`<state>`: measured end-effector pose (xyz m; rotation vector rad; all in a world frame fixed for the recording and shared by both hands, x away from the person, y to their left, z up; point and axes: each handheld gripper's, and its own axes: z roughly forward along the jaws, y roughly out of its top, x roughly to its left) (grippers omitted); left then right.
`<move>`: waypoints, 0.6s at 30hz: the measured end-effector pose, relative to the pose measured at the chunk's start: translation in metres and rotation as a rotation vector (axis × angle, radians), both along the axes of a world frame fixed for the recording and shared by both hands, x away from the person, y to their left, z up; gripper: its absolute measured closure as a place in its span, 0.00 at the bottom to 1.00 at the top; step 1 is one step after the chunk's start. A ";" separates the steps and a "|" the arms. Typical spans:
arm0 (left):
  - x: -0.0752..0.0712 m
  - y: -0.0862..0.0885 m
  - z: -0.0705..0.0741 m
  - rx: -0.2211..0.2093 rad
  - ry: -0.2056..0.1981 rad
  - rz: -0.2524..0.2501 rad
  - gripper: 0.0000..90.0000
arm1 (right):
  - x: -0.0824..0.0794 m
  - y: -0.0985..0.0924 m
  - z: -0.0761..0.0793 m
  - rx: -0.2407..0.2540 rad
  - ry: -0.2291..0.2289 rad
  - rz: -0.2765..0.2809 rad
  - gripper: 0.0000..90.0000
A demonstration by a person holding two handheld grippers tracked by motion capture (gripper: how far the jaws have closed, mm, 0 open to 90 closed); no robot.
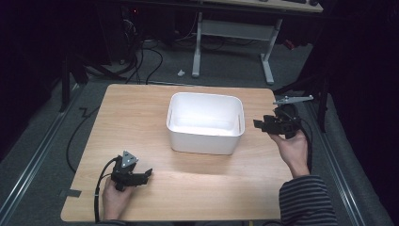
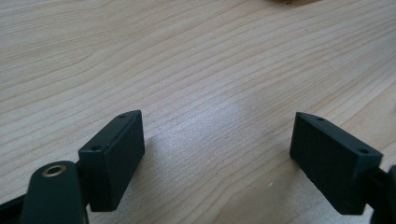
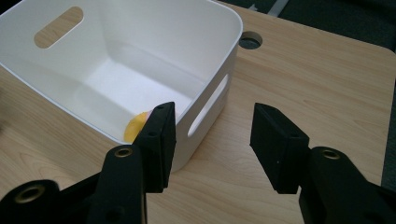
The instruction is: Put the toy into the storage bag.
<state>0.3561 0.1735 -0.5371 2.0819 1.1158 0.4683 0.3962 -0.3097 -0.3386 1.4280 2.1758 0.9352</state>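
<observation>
White bin (image 1: pixel 205 123) at bench (image 1: pixel 141 122) centre; right gripper (image 3: pixel 212 135), released and empty, just beside its wall; left gripper (image 2: pixel 217 154), released, well apart.

Pretty open table (image 1: pixel 141 117) tbh. The only real obstacle is the white bin (image 1: pixel 205 123) sitting mid-table, toward the far edge. Wide bare wood left of it and along the near edge, so a hand passes easily there. The strip on the bin's right is narrower. Top of the bin is open, just a yellow thing (image 3: pixel 134 127) on its floor.
</observation>
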 end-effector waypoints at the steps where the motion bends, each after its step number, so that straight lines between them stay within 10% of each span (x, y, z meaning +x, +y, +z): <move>1: 0.000 0.000 0.000 0.000 0.000 0.000 0.20 | -0.002 -0.002 -0.001 0.008 -0.003 -0.001 0.56; 18: 0.000 0.000 0.000 0.002 0.000 -0.003 0.20 | -0.028 -0.024 -0.013 0.011 -0.017 -0.018 0.56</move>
